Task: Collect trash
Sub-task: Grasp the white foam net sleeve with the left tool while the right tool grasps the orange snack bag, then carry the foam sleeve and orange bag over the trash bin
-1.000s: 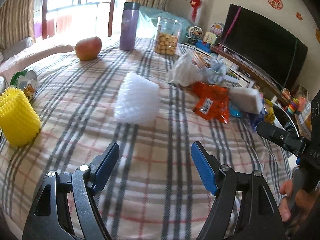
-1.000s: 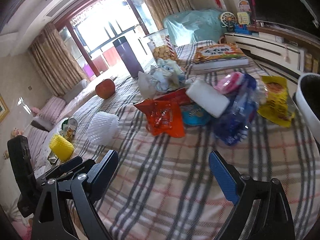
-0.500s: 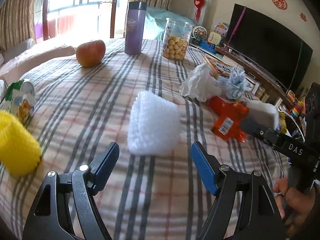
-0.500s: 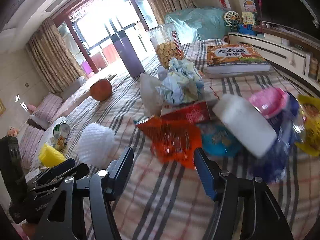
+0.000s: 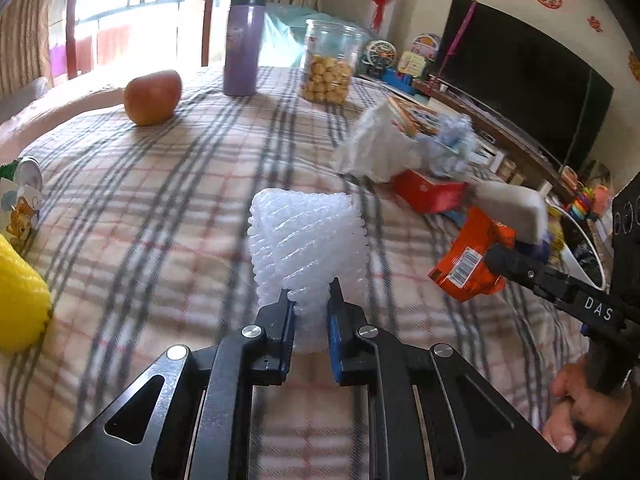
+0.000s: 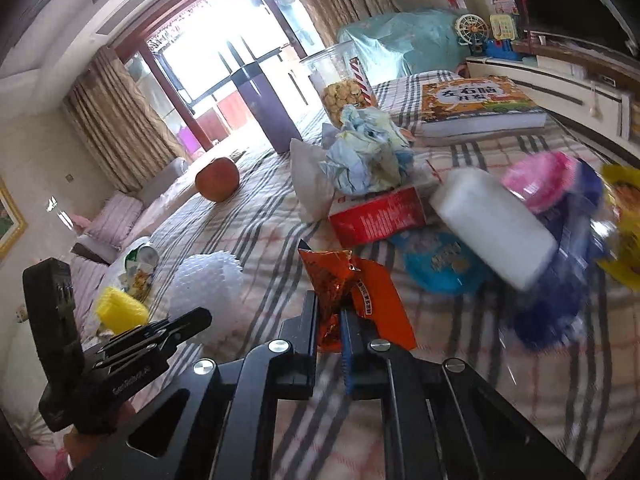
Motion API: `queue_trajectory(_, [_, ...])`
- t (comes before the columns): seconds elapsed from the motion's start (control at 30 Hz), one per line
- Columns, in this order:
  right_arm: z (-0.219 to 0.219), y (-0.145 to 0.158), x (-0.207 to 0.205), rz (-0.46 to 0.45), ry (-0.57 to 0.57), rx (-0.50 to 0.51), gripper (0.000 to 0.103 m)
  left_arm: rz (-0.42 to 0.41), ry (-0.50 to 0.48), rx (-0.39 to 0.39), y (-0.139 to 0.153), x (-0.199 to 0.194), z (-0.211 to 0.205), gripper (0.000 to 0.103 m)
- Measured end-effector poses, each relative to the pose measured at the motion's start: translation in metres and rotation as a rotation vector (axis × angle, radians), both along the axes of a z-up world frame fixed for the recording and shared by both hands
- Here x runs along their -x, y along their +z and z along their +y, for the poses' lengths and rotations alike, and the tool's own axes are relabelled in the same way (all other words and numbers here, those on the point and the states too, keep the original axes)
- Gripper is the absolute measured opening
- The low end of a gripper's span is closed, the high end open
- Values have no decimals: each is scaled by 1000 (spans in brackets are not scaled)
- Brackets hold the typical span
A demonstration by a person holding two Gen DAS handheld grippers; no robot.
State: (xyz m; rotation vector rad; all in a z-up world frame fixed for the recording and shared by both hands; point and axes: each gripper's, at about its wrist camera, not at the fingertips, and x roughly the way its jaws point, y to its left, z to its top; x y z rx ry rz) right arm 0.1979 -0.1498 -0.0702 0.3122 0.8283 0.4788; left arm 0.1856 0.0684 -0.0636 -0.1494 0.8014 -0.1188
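Note:
A white foam fruit net [image 5: 308, 240] stands on the plaid tablecloth [image 5: 160, 208]. My left gripper [image 5: 310, 300] is closing on its near edge, and the blue pads squeeze the foam between them. An orange snack wrapper [image 6: 372, 296] lies crumpled to the right. The jaws of my right gripper [image 6: 330, 312] are closing on its near corner, and the foil is pinched between the pads. In the left wrist view the right gripper [image 5: 496, 258] lifts the orange wrapper [image 5: 468, 256] slightly. In the right wrist view the left gripper [image 6: 200, 318] sits at the white net [image 6: 208, 284].
More litter lies behind: crumpled paper [image 6: 364, 152], a red box [image 6: 380, 216], a white foam block [image 6: 492, 220], a blue wrapper [image 6: 436, 260] and a yellow packet [image 6: 624, 220]. An apple [image 5: 152, 96], a purple flask [image 5: 240, 44], a cookie jar [image 5: 328, 68], a book [image 6: 476, 104] and a yellow net [image 5: 20, 304] also stand here.
Both grippers moved forward and went from wide open to shut, the left onto the white foam net and the right onto the orange wrapper.

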Motion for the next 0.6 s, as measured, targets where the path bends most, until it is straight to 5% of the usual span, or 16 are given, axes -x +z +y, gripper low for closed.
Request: queue_trajectory(0.6, [-108,20,75,-21,-169,-26,9,-39,-268,13,26,41,-119,13])
